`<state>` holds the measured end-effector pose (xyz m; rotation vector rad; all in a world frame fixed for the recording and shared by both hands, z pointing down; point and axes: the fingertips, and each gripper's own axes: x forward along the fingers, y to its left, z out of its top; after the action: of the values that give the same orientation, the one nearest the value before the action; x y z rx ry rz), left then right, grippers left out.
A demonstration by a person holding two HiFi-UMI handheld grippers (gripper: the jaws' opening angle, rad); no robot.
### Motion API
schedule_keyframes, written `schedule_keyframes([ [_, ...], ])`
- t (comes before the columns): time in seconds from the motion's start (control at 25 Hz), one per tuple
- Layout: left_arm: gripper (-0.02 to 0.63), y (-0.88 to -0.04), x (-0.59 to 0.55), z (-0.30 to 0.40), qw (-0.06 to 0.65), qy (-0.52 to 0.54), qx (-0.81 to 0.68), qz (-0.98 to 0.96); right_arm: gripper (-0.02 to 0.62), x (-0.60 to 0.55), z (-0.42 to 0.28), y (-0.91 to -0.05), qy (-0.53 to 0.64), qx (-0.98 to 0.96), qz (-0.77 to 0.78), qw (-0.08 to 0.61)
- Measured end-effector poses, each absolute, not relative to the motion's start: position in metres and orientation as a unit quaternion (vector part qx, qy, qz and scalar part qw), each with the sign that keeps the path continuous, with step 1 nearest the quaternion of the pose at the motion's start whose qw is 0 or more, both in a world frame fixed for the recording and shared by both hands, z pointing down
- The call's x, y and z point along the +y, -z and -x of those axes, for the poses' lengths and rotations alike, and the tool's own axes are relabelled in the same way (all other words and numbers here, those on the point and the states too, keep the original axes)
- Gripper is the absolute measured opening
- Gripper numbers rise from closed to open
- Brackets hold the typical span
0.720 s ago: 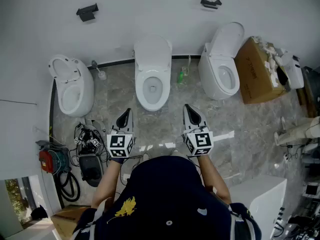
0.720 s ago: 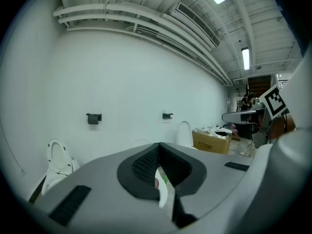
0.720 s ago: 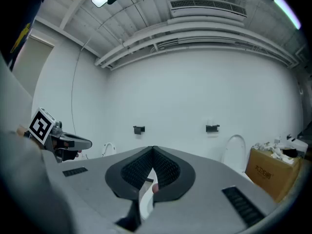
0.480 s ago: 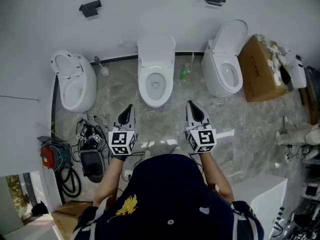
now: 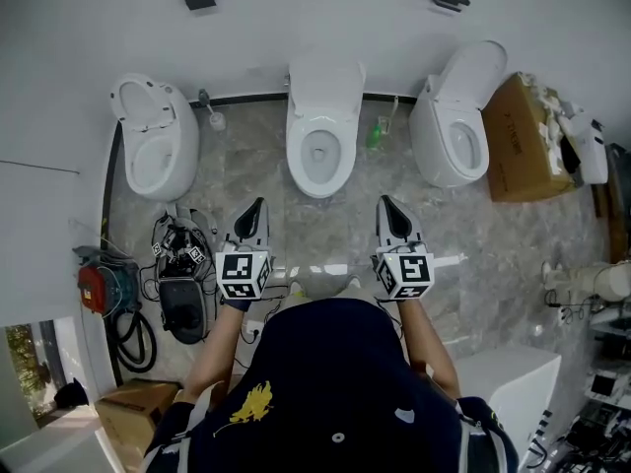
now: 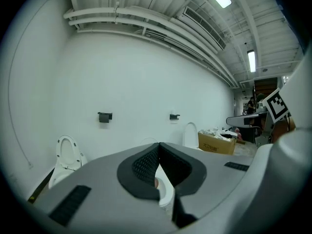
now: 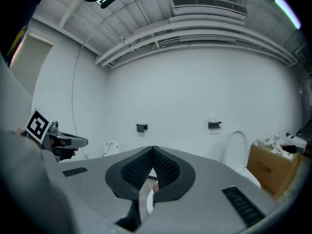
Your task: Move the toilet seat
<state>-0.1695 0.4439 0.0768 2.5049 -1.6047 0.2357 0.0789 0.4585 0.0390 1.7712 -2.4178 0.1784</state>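
Three white toilets stand along the back wall. The middle toilet [image 5: 323, 131] has its lid up against the wall and its seat ring down over the bowl. In the left toilet [image 5: 153, 151] the seat ring stands raised, and the right toilet [image 5: 461, 126] has its lid up. My left gripper [image 5: 254, 210] and right gripper [image 5: 387, 208] hover side by side over the floor in front of the middle toilet, well short of it. Both are shut with nothing between the jaws. The middle toilet's bowl [image 6: 165, 191] shows past the shut left gripper [image 6: 158, 145]. The right gripper [image 7: 152, 149] points the same way.
A cardboard box [image 5: 521, 136] stands right of the right toilet. A toilet brush [image 5: 209, 111] and a green bottle [image 5: 376, 136] flank the middle toilet. Cables and gear [image 5: 177, 284] lie on the floor at left, a white box [image 5: 508, 382] at lower right.
The head view has shifted, so the toilets sit a little higher and further right in the picture. Both grippers stay shut, side by side, facing the middle toilet.
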Motion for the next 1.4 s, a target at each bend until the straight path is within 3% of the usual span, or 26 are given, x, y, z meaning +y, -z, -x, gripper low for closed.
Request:
schedule_keyframes([
  [0.52,0.018,-0.091,0.448,0.222,0.078,-0.075,-0.539,-0.835,0.027,0.482,-0.049,-0.041,-0.052,-0.784,-0.615,0.069],
  [0.8,0.018,-0.101,0.433,0.202,0.083,-0.088,-0.529,-0.84,0.027,0.462,-0.071,-0.054,-0.069,-0.77,-0.631,0.059],
  [1.4,0.018,-0.116,0.247,0.152,0.069,-0.127,-0.562,-0.815,0.027,0.226,-0.126,-0.085,-0.092,-0.793,-0.6,0.048],
])
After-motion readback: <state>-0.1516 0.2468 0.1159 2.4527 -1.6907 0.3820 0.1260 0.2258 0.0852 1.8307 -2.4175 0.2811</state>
